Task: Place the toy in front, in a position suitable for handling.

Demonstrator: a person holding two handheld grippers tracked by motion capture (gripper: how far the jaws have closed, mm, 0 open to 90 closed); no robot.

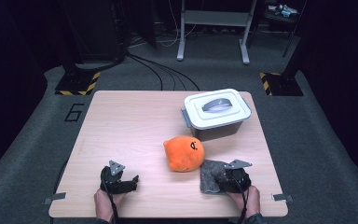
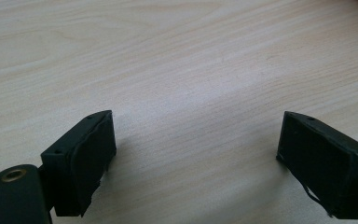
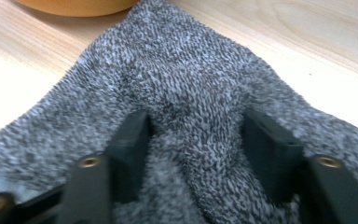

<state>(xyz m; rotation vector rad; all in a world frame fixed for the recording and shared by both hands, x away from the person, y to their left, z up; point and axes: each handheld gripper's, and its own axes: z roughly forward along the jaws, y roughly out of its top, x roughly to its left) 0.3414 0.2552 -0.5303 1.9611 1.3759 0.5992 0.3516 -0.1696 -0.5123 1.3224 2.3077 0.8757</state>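
Your right tongs (image 3: 193, 140) pinch the grey cloth (image 3: 186, 88) at the surface's near-right edge (left tongs (image 2: 196, 158) gape, well apart).

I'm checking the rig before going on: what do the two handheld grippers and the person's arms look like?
Both are black. The left gripper and the right gripper each carry a grey three-cornered plate on top and trail a dark cable back along the forearm. Each has two blocky black jaws with flat pads; brass-coloured screw inserts show near the jaw bases. A dark sleeve edge shows at the right wrist; the left forearm looks bare.
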